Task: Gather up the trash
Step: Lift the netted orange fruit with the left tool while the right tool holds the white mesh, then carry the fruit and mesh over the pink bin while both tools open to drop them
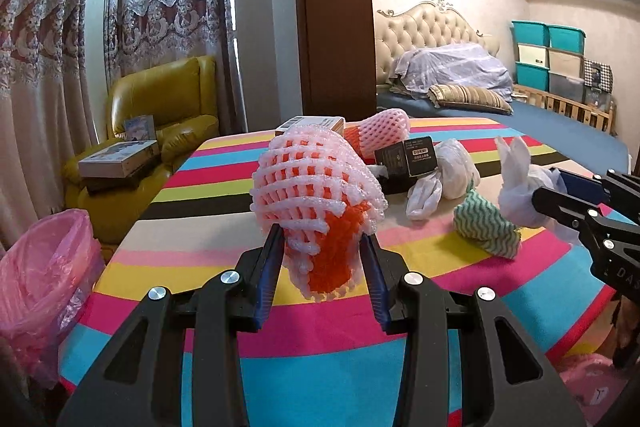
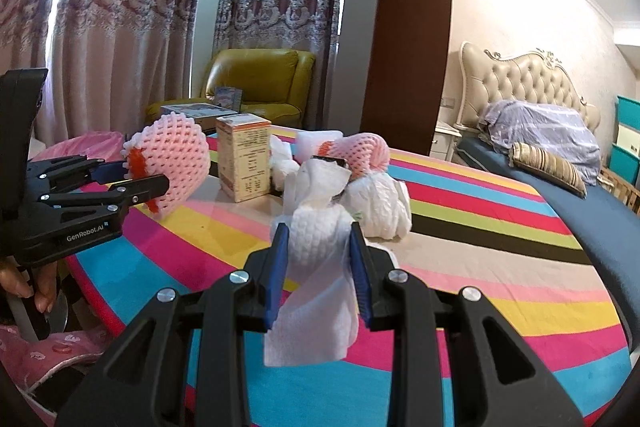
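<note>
My left gripper (image 1: 322,239) is shut on a pink and orange foam fruit net (image 1: 316,187) and holds it above the striped table (image 1: 224,267); it also shows in the right wrist view (image 2: 172,167). My right gripper (image 2: 318,239) is shut on a white tissue wad (image 2: 316,267), lifted over the table; it shows in the left wrist view (image 1: 520,187). More trash lies on the table: a second foam net (image 1: 384,131), a black box (image 1: 408,157), a white plastic bag (image 1: 448,175), a green patterned cloth (image 1: 486,223) and a carton (image 2: 244,157).
A bin lined with a pink bag (image 1: 44,275) stands left of the table. A yellow armchair (image 1: 160,115) with boxes stands behind it. A bed (image 1: 520,115) and stacked storage bins (image 1: 552,59) lie to the right. A brown pillar (image 1: 332,11) rises behind the table.
</note>
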Demonstrator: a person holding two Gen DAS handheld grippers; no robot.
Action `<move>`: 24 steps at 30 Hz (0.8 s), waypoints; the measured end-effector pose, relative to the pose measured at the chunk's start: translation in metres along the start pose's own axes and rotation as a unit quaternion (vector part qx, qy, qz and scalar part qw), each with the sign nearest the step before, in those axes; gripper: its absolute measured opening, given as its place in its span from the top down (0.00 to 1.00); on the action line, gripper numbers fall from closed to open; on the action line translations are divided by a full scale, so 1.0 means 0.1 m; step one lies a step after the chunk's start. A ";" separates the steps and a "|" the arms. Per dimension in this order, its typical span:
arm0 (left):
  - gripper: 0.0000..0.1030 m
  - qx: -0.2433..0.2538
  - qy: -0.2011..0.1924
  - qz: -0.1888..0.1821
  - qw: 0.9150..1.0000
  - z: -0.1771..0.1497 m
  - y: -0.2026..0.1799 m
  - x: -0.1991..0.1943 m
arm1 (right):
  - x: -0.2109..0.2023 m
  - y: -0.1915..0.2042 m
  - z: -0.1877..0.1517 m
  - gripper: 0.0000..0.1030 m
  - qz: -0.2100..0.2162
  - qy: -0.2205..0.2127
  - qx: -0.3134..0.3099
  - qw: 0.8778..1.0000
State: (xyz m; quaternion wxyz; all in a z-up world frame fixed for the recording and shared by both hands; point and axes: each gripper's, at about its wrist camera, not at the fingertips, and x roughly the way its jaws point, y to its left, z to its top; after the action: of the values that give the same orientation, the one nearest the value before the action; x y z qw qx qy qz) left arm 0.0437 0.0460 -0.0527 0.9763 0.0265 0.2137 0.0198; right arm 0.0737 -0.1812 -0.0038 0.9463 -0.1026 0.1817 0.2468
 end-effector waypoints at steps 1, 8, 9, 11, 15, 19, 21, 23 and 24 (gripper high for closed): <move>0.63 0.000 -0.001 -0.001 1.000 0.00 0.01 -0.01 | 0.00 0.02 0.01 0.72 0.001 0.000 -0.005 1.000; 0.63 -0.005 0.003 0.003 1.000 -0.03 0.08 -0.03 | -0.02 0.09 0.07 0.72 0.008 -0.003 -0.018 1.000; 0.63 -0.008 0.003 0.004 1.000 -0.04 0.11 -0.04 | -0.02 0.10 0.07 0.72 0.010 -0.003 -0.020 1.000; 0.63 -0.012 0.001 0.006 1.000 -0.04 0.14 -0.06 | -0.02 0.15 0.10 0.72 0.014 -0.004 -0.027 1.000; 0.63 -0.016 -0.004 0.013 1.000 -0.04 0.23 -0.11 | 0.01 0.25 0.16 0.72 0.023 -0.003 -0.041 0.999; 0.63 -0.015 -0.018 0.028 0.999 -0.04 0.36 -0.21 | 0.06 0.37 0.25 0.72 0.037 -0.003 -0.057 0.998; 0.63 -0.020 -0.022 0.033 0.999 -0.05 0.46 -0.26 | 0.09 0.45 0.31 0.72 0.051 -0.002 -0.062 0.997; 0.63 -0.025 -0.026 0.046 0.998 -0.07 0.59 -0.33 | 0.14 0.53 0.36 0.71 0.063 0.000 -0.068 0.996; 0.63 -0.027 -0.026 0.051 0.998 -0.08 0.65 -0.37 | 0.16 0.58 0.38 0.71 0.070 0.001 -0.073 0.995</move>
State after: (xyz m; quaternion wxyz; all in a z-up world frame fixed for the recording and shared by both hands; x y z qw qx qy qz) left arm 0.0051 0.1089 -0.0410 0.9797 0.0118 0.1858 0.0744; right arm 0.0685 -0.1143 0.0191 0.9164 -0.1590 0.1711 0.3252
